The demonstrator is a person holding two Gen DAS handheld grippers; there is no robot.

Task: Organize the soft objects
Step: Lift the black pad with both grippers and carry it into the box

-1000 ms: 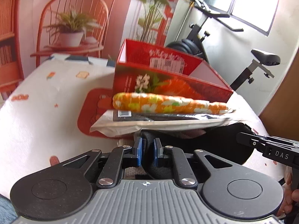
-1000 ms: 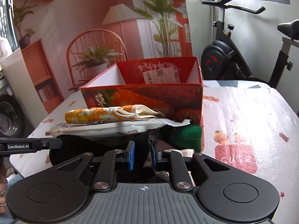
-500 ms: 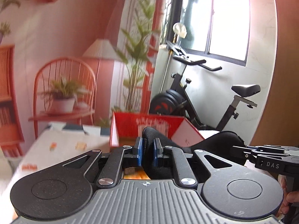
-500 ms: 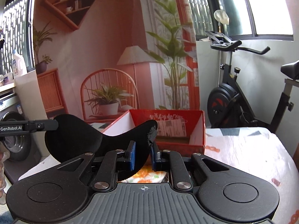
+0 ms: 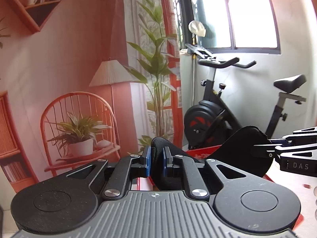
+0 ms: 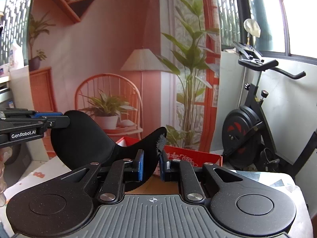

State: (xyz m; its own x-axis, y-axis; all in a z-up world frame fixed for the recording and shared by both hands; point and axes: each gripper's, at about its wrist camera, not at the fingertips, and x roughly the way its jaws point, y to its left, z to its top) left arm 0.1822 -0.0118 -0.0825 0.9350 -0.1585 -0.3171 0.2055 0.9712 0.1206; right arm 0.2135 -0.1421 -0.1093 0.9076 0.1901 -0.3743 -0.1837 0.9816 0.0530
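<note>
Red box (image 5: 206, 151) mostly hidden behind black eye mask (image 5: 243, 150)

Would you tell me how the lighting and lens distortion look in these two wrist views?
Left wrist view: the window is blown out white and straight lines bow toward the edges. Right wrist view: softer daylight, the black fabric piece reads as a featureless dark shape.
</note>
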